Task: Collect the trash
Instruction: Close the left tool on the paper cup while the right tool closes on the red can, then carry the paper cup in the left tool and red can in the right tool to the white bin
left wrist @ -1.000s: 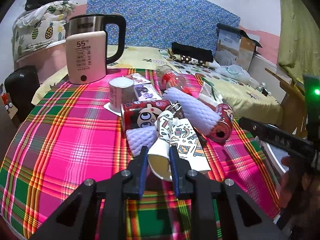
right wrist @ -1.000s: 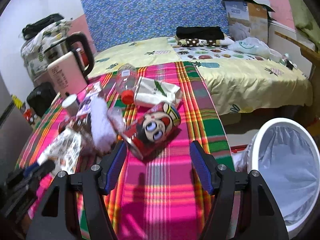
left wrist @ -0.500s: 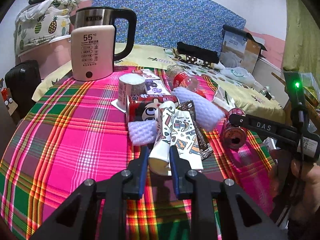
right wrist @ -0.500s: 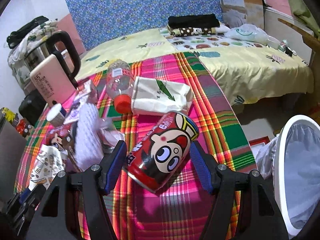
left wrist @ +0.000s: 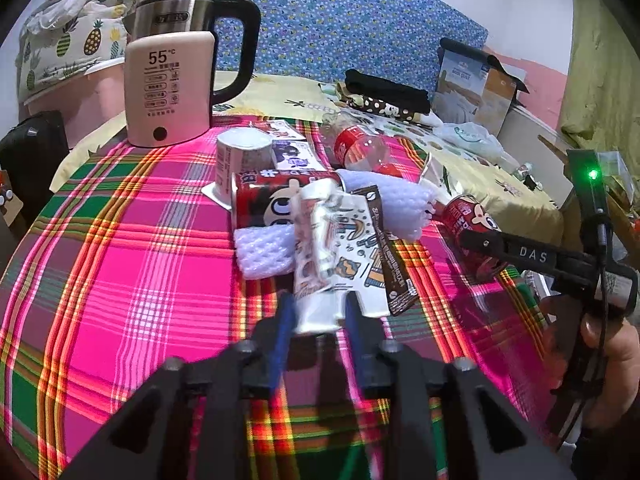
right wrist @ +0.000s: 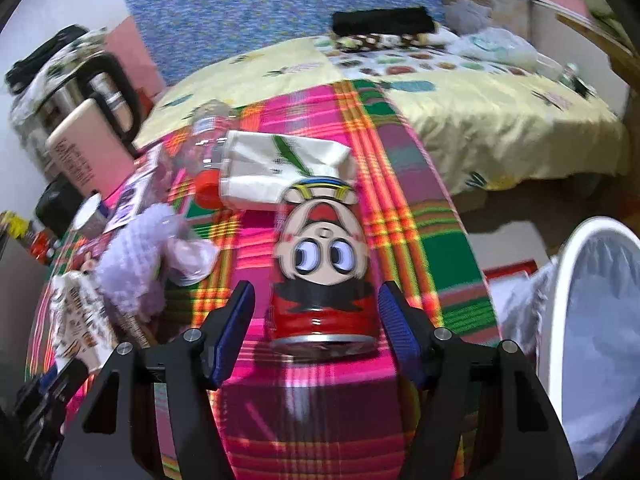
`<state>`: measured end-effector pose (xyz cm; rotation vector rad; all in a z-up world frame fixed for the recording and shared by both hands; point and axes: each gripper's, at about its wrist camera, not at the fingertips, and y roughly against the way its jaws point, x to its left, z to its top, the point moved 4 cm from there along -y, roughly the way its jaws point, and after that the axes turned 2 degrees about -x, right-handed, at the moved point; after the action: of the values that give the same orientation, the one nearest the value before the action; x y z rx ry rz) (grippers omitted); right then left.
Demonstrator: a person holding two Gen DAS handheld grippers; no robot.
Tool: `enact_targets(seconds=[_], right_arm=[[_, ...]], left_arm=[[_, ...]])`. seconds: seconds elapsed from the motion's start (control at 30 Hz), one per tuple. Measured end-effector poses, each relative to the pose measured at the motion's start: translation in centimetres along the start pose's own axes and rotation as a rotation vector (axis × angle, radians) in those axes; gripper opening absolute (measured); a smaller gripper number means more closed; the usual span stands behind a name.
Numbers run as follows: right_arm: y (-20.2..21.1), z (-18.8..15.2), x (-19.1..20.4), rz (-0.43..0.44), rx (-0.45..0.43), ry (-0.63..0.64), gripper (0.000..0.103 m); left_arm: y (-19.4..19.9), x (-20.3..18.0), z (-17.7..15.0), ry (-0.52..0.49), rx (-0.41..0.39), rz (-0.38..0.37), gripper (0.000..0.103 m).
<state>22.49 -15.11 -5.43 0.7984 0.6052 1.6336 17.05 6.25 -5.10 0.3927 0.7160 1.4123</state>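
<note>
Left gripper (left wrist: 318, 312) has just been opening up, with the crumpled paper cup (left wrist: 318, 264) sitting between its blue pads, lying on the pink plaid tablecloth (left wrist: 132, 264). Right behind the cup there's a red cartoon can (left wrist: 276, 200) on its side, some white foam netting (left wrist: 264, 252), and a kettle (left wrist: 176, 76) further back. Right gripper (left wrist: 520, 254) reaches in over a second red can (left wrist: 468, 216).

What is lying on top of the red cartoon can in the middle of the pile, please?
A crumpled printed paper cup lies across the red cartoon can, hiding its right half. White foam netting overlaps its lower edge. What is under the can cannot be seen.
</note>
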Motion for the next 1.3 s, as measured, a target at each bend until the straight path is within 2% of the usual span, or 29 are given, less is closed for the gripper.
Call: enact_targets(seconds=[0.03, 0.2, 0.23, 0.27, 0.3, 0.37, 0.43, 0.87, 1.3], right_arm=[[0.1, 0.1, 0.2, 0.0, -0.014, 0.014, 0.066], [0.0, 0.7, -0.3, -0.006, -0.034, 0.024, 0.066], [-0.2, 0.7, -0.5, -0.005, -0.028, 0.015, 0.066], [-0.2, 0.7, -0.6, -0.002, -0.026, 0.01, 0.063], [-0.3, 0.7, -0.7, 0.005, -0.024, 0.007, 0.054], [-0.2, 0.6, -0.8, 0.013, -0.022, -0.002, 0.054], [0.0, 0.5, -0.9, 0.017, -0.023, 0.001, 0.054], [3.6, -2.1, -2.0, 0.07, -0.035, 0.006, 0.054], [8.6, -4.6, -5.7, 0.015, -0.09, -0.019, 0.054]], left_arm=[[-0.1, 0.0, 0.1, 0.005, -0.002, -0.005, 0.058], [-0.7, -0.4, 0.8, 0.001, -0.01, -0.013, 0.059], [-0.9, -0.4, 1.0, 0.003, -0.009, -0.015, 0.056], [-1.3, -0.4, 1.1, 0.01, -0.002, -0.019, 0.044], [-1.7, -0.3, 1.1, 0.017, 0.012, -0.022, 0.037], [-2.1, -0.2, 1.2, 0.027, 0.027, -0.023, 0.022], [-2.0, -0.3, 1.0, 0.028, 0.026, -0.02, 0.018], [0.5, -2.8, 0.2, -0.009, 0.004, -0.028, 0.017], [1.8, -9.7, -0.9, -0.119, 0.022, -0.116, 0.017]])
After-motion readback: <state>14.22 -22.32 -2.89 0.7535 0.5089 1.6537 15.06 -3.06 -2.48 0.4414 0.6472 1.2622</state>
